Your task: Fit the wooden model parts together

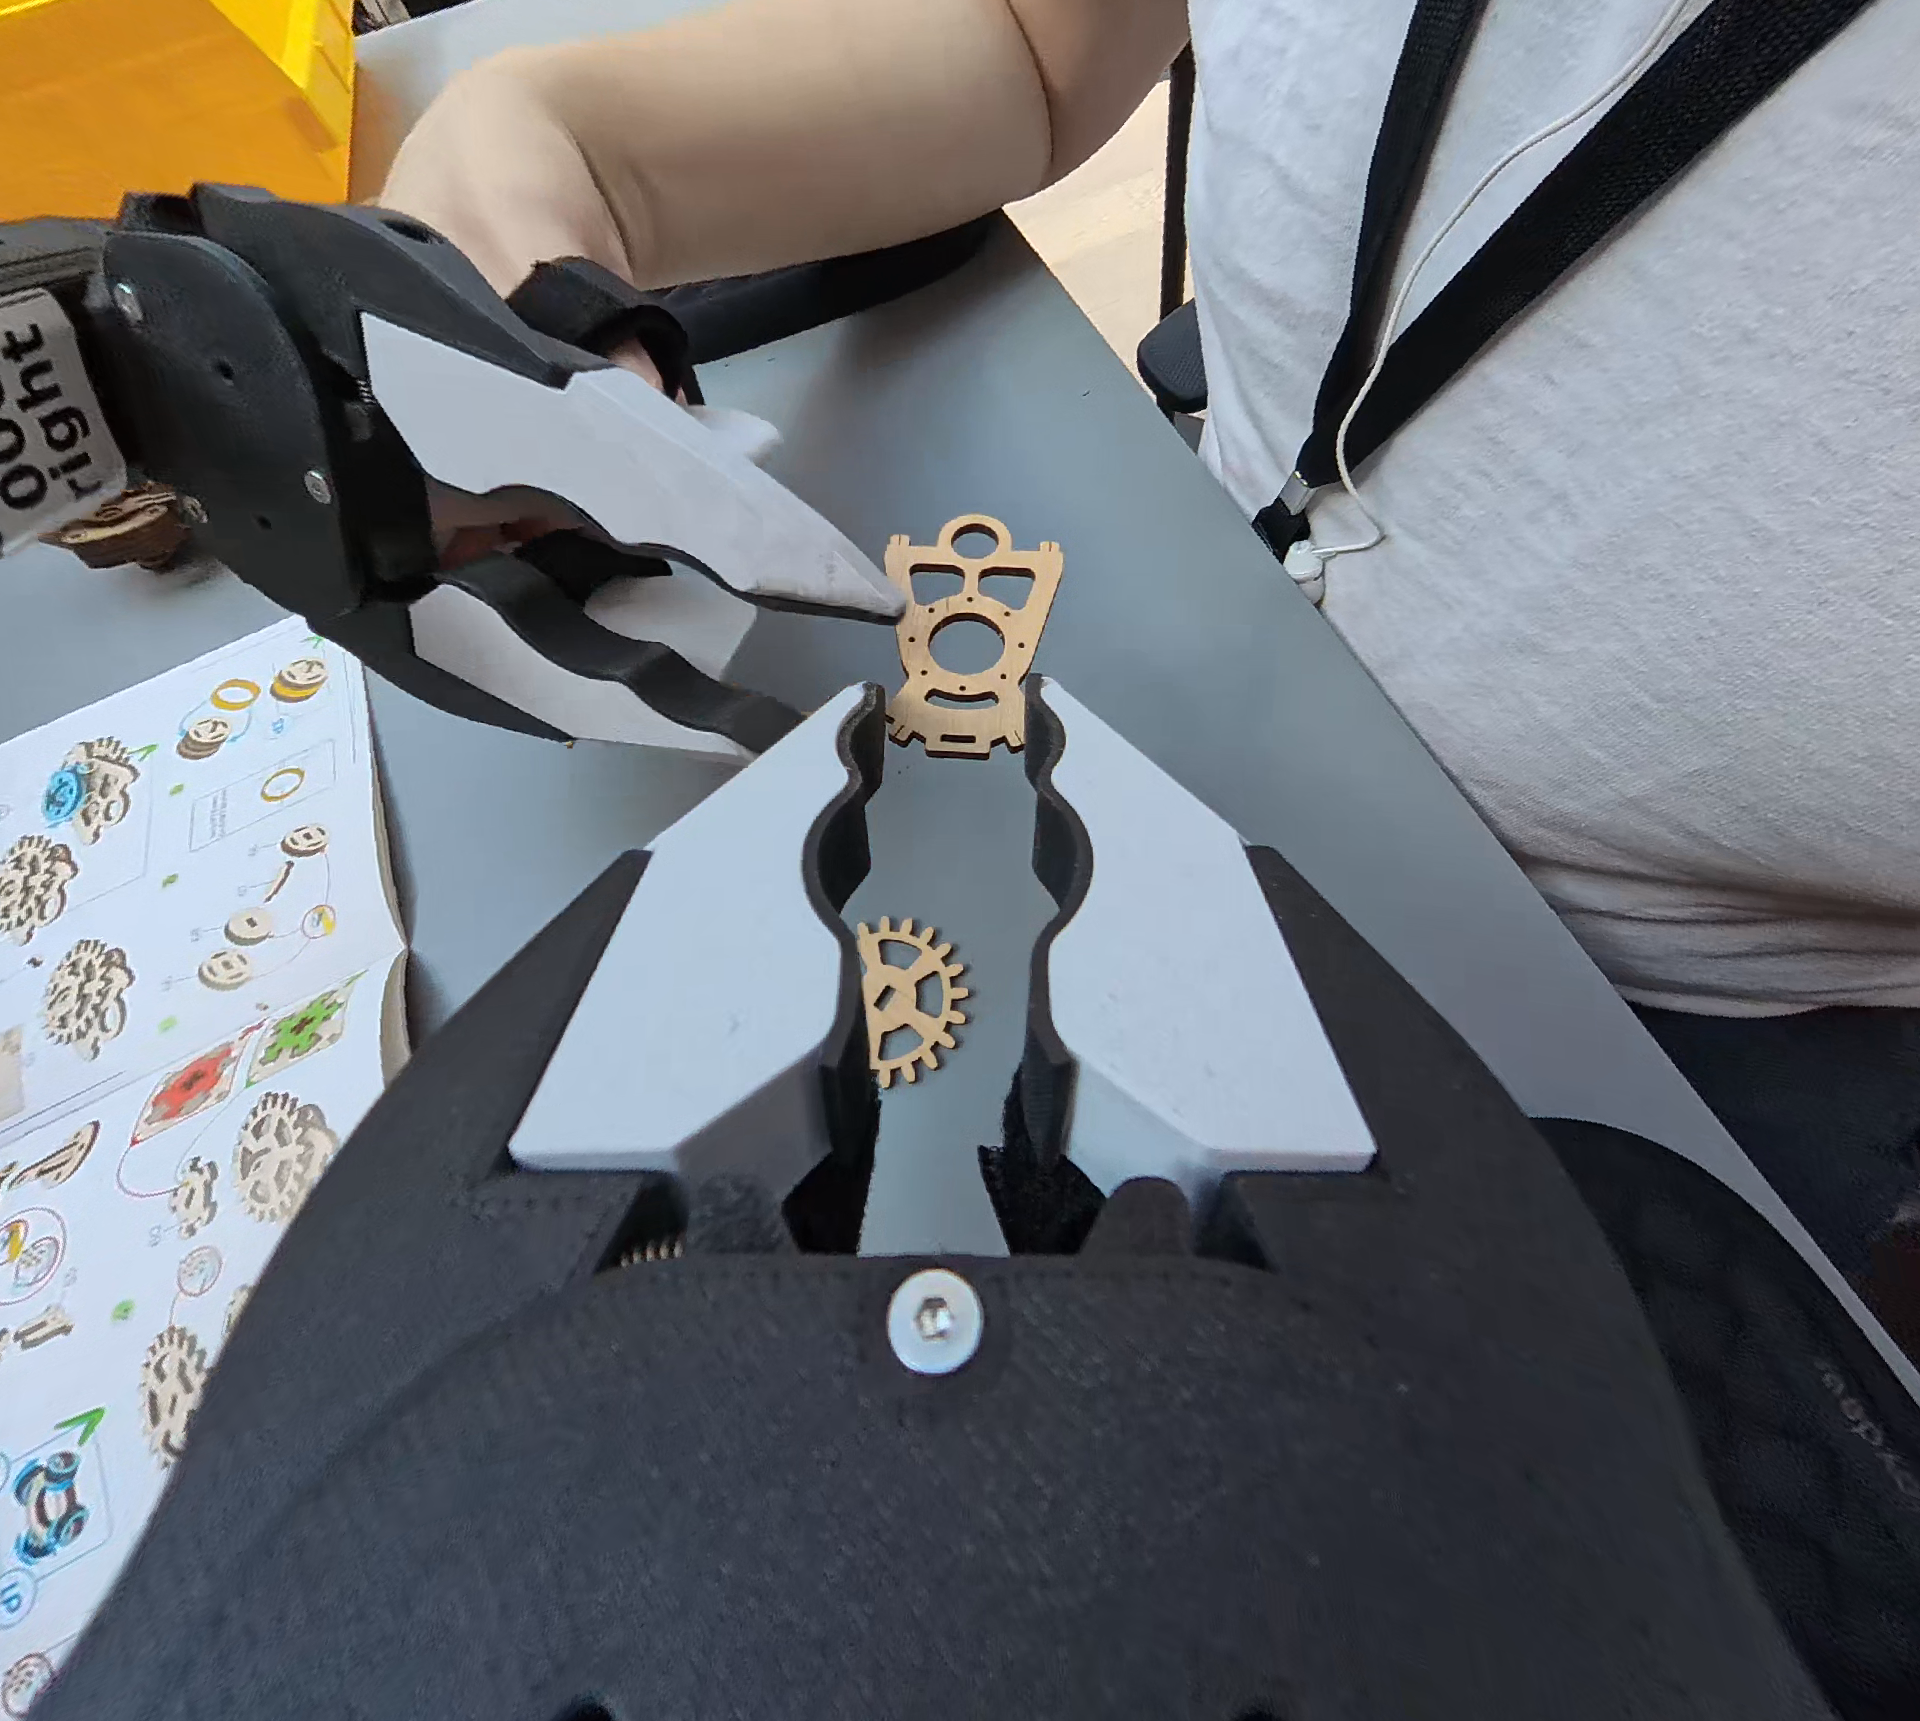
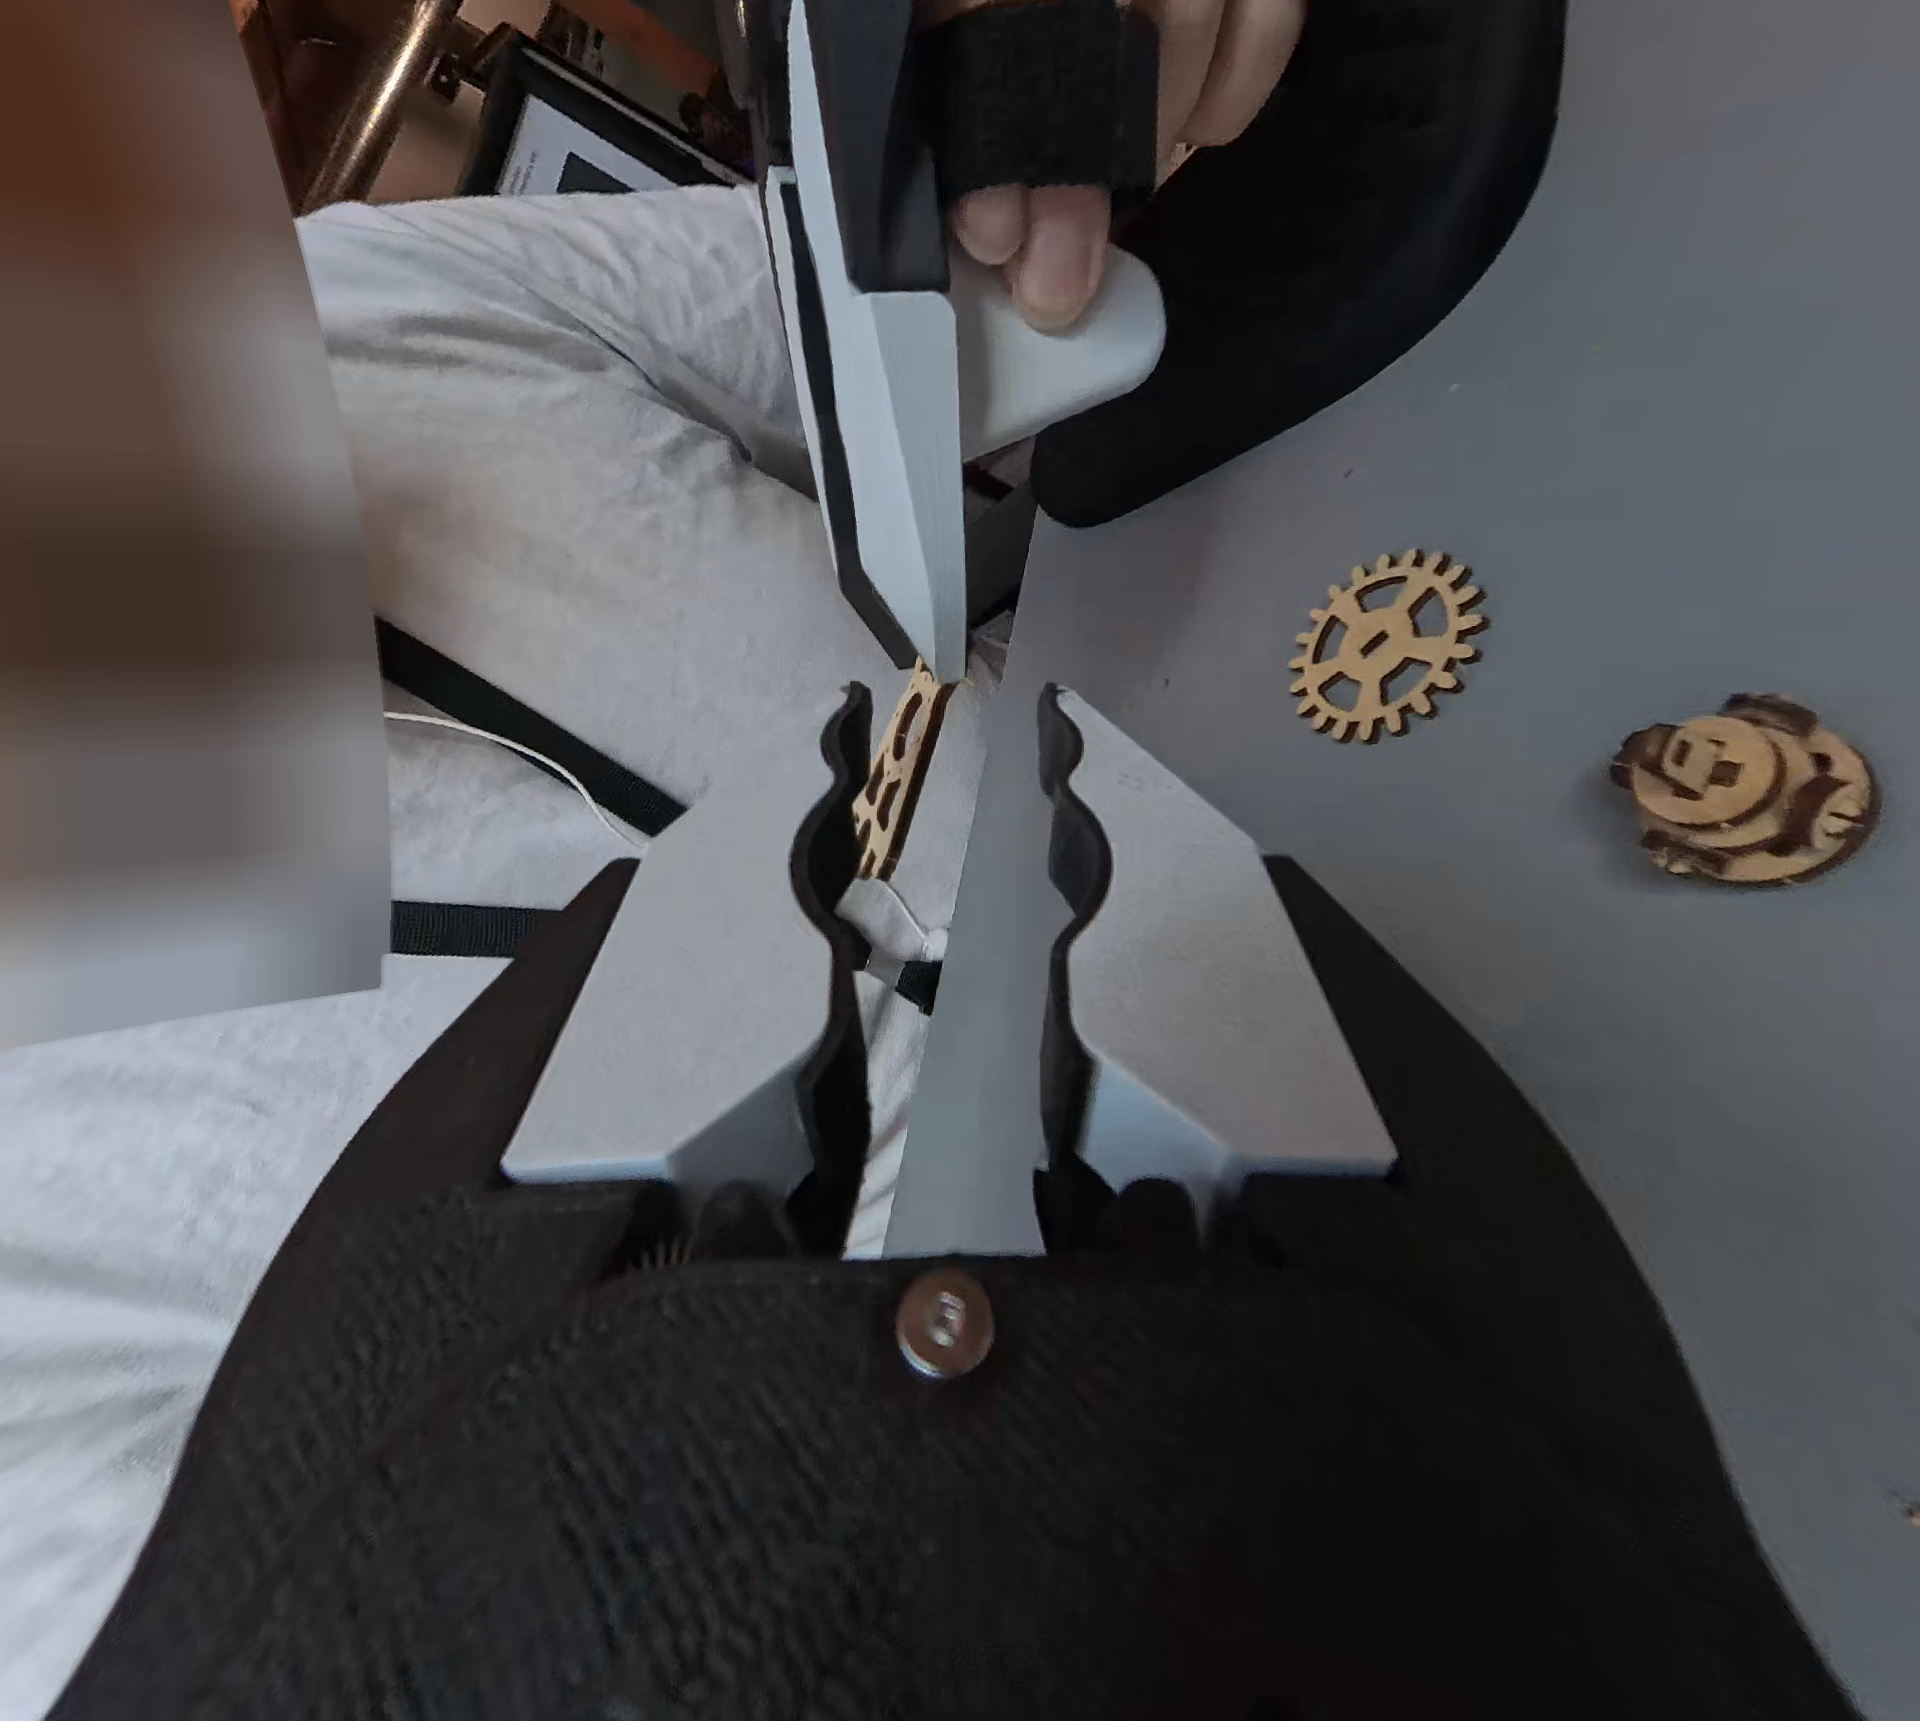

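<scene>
A flat wooden plate with cut-out holes (image 1: 971, 632) stands upright above the grey table (image 1: 1143, 528). My left gripper (image 1: 951, 705) is shut on its lower edge. My right gripper (image 1: 842, 669) comes in from the left, open, and its upper fingertip touches the plate's left edge. In the right wrist view the plate (image 2: 904, 767) shows edge-on, next to the left finger of my open right gripper (image 2: 951, 705). The left gripper (image 2: 940, 658) reaches down from above onto it. A wooden gear (image 1: 914, 1001) lies flat on the table under the left gripper's fingers, and it also shows in the right wrist view (image 2: 1387, 648).
A small assembled wooden part (image 2: 1745, 788) lies beside the gear. An illustrated instruction sheet (image 1: 156, 944) lies at the left. A yellow bin (image 1: 156, 9) stands at the far left. The person's torso (image 1: 1558, 528) is close along the table's right edge. Both grippers' tips are close together, under 4 cm apart. From the right gripper's tips to the wooden gear (image 1: 914, 1001) is close to 8 cm.
</scene>
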A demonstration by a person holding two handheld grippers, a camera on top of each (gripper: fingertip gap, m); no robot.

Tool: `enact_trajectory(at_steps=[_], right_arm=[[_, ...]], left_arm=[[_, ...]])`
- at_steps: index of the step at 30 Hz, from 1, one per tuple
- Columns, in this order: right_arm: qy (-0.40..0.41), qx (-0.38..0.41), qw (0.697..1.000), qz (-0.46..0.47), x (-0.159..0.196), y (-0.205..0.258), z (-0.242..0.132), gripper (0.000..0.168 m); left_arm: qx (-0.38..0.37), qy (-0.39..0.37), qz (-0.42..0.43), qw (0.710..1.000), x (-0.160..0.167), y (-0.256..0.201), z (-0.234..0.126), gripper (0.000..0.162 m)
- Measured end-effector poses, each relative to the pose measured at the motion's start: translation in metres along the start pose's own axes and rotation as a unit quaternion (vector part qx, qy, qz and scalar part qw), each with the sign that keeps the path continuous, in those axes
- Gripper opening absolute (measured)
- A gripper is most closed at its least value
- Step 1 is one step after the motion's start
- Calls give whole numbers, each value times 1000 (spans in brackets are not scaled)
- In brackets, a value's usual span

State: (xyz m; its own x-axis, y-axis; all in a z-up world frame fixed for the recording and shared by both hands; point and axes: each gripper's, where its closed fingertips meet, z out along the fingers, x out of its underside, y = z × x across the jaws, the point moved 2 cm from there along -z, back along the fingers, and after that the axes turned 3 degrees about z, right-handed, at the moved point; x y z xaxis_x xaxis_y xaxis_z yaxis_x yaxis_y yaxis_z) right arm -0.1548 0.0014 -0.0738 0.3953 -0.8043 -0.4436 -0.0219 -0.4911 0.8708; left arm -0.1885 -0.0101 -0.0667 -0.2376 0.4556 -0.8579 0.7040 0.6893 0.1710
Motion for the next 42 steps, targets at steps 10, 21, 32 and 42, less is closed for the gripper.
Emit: enact_trajectory(at_steps=[10,21,32,42], right_arm=[[108,-88,990,36,30,10,21,0],[-464,47,871,-152,-94,27,-124,0],[-508,38,850,-136,-106,13,-87,0],[-486,62,858,-155,-107,11,-79,0]], left_arm=[[-11,-48,2,999,-13,4,-3,2],[-178,-247,-263,915,-10,93,-77,71],[-192,-230,-298,906,-5,104,-62,10],[-154,-248,-346,891,3,108,-60,23]])
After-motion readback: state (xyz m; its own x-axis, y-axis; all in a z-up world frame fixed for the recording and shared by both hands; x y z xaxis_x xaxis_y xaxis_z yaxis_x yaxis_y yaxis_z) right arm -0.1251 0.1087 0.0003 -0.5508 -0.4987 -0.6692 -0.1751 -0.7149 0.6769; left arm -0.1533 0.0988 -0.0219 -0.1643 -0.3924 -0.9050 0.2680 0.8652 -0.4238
